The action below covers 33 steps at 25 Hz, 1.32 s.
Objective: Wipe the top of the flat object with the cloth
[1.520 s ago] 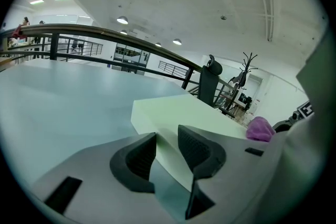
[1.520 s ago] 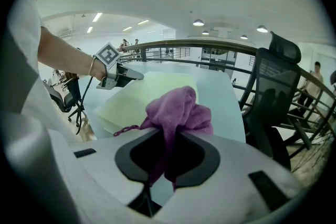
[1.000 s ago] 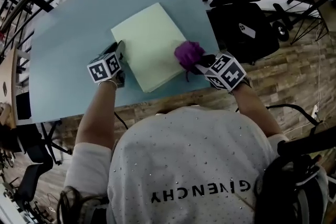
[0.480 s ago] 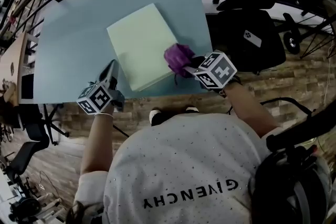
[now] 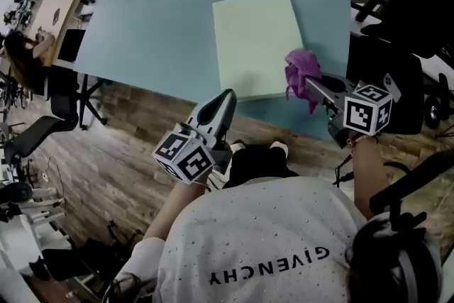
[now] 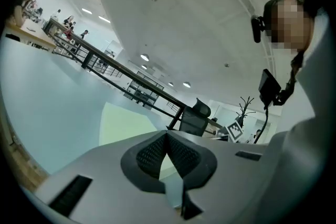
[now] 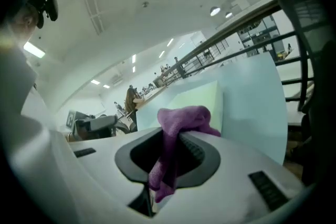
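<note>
cloth at the board's near right corner, wipe to be carried across

the pale green flat board lies flat on the bench, toward its front edge. the purple cloth sits at the board's right edge by the near corner. i cannot tell whether it presses on the top. my right hand-held gripper is clamped on the cloth, a bunch sticking out past the tips and a tail hanging back between the pads. my left hand-held gripper is closed on nothing and hangs by the bench's front edge, off the board.

to do this well i judge i should lower the bunch flat onto the top, then sweep in long overlapping strokes out to the far left corner, with light pressure so the board does not slide. the free gripper could steady an edge.

the bench top is smooth, pale blue and otherwise bare. around it are a wood floor, a dark chair and black railing.
</note>
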Available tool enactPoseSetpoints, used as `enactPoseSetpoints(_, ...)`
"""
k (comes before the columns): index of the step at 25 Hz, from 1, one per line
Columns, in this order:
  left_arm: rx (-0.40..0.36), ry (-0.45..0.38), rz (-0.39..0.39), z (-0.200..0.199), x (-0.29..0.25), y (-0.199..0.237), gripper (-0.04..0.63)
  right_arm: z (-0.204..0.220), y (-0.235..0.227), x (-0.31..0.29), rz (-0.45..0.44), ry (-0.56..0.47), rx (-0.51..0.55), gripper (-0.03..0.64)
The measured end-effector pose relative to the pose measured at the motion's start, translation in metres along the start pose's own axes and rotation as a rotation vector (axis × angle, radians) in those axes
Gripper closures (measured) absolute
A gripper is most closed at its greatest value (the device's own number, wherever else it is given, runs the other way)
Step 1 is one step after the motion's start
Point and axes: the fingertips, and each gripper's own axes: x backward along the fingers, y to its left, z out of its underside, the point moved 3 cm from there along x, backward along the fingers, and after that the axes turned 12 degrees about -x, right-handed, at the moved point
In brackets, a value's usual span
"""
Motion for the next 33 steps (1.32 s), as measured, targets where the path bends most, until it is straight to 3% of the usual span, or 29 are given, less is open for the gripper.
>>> enactPoseSetpoints(2, -0.011, 0.004, -0.014, 0.0, 0.02, 0.008, 0.595, -0.022, 0.019, -0.008, 0.0, -0.084, 0.053, 0.551)
enactPoseSetpoints(6, 0.118, 0.025, -0.061, -0.004, 0.043, 0.031, 0.595, -0.056, 0.068, -0.01, 0.041, -0.244, 0.213, 0.552)
enactPoseSetpoints(9, 0.08, -0.005, -0.031, -0.021, 0.057, 0.031, 0.595, -0.049, 0.099, -0.005, 0.116, -0.268, 0.295, 0.555)
enactPoseSetpoints(15, -0.031, -0.043, 0.041, -0.041, 0.095, 0.015, 0.595, -0.001, 0.127, 0.001, 0.186, -0.286, 0.237, 0.555)
enactPoseSetpoints(22, -0.054, -0.091, 0.101, -0.061, 0.165, 0.016, 0.595, 0.047, 0.191, 0.005, 0.29, -0.31, 0.252, 0.555)
enactPoseSetpoints(33, -0.084, -0.125, 0.142, -0.077, 0.18, 0.003, 0.595, 0.044, 0.217, 0.037, 0.349, -0.366, 0.269, 0.555)
